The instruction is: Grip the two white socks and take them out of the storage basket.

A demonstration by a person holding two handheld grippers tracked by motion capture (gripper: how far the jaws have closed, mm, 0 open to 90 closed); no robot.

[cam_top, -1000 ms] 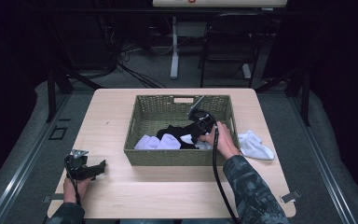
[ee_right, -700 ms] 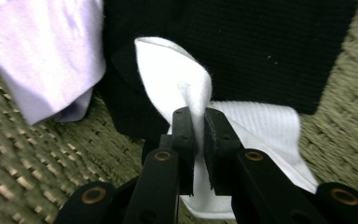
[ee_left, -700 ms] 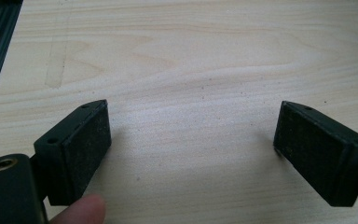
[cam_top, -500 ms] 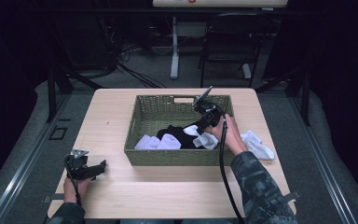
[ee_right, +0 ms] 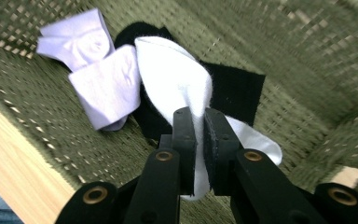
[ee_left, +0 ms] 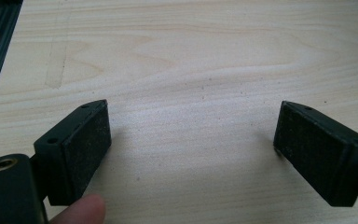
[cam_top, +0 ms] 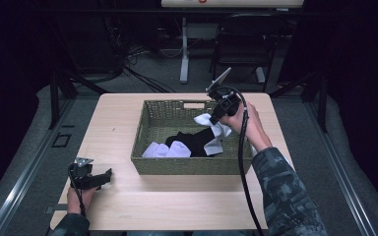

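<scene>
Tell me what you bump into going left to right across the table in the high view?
Left gripper → pale socks in the basket → black sock → white sock hanging from the right gripper.

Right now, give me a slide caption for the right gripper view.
Right gripper pinching a white sock above the woven basket.

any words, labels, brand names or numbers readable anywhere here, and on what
None can be read.
White panel at the top edge of the high view: a red mark, cut off and too blurred to read.
Woven basket, white sock clamped in the right gripper, black sock, table and left gripper: no print or label.
</scene>
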